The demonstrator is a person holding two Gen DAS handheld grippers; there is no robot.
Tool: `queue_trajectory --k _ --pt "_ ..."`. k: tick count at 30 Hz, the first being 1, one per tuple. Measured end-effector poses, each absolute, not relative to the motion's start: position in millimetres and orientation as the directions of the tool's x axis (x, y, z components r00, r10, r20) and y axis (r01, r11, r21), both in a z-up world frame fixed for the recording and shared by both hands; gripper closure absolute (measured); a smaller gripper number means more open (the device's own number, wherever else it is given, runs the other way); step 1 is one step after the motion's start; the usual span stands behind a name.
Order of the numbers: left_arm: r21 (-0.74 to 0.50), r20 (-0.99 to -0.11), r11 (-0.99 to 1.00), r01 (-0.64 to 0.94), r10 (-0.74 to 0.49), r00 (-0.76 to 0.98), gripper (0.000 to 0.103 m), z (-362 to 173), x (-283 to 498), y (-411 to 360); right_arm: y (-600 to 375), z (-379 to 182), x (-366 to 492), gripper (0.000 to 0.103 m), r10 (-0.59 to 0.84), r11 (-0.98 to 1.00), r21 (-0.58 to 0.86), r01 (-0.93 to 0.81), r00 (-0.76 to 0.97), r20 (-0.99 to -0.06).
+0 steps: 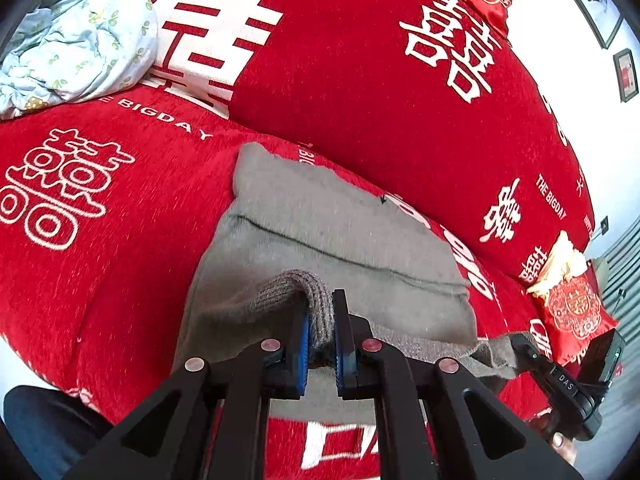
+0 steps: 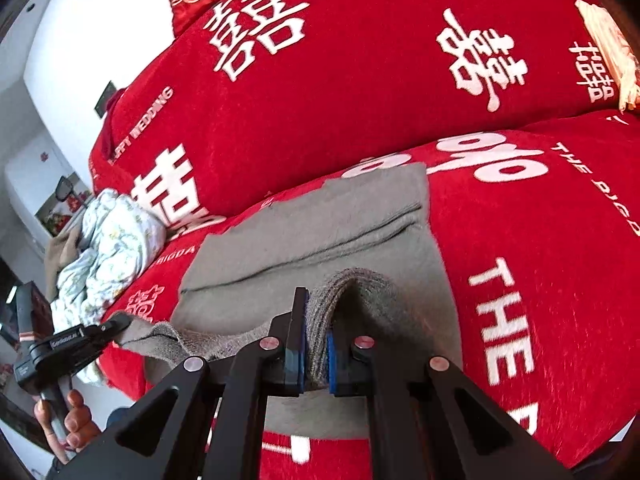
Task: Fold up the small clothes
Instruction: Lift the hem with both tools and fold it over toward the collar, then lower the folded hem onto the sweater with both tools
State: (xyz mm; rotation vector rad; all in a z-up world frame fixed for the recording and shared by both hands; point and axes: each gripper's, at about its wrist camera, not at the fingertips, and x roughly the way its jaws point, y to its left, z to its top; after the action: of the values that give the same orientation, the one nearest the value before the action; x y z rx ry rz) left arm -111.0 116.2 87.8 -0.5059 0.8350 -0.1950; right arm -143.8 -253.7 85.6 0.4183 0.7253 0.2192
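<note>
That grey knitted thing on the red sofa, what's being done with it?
A person is folding a grey knitted garment on a red sofa cover printed with white characters. Each hand holds a two-finger tool. The left gripper and the right gripper are each shut on a corner of the garment's ribbed near edge, holding it off the cushion while the rest lies flat. A crumpled floral cloth sits off at one end of the sofa.

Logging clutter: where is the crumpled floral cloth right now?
The floral cloth lies bunched on the red sofa cover, upper left in the left wrist view, left of the grey garment and apart from it.
</note>
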Motion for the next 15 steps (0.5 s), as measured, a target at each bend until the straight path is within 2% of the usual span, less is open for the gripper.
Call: queue_trajectory --k 15 --pt "-0.52 -0.661 0.852 -0.058 -0.359 0.659 0.093 93.3 -57.8 125.7 -240.4 97.8 -81.8 0.095 0.274 0.924 0.382 -0.019 0.732 -0.624"
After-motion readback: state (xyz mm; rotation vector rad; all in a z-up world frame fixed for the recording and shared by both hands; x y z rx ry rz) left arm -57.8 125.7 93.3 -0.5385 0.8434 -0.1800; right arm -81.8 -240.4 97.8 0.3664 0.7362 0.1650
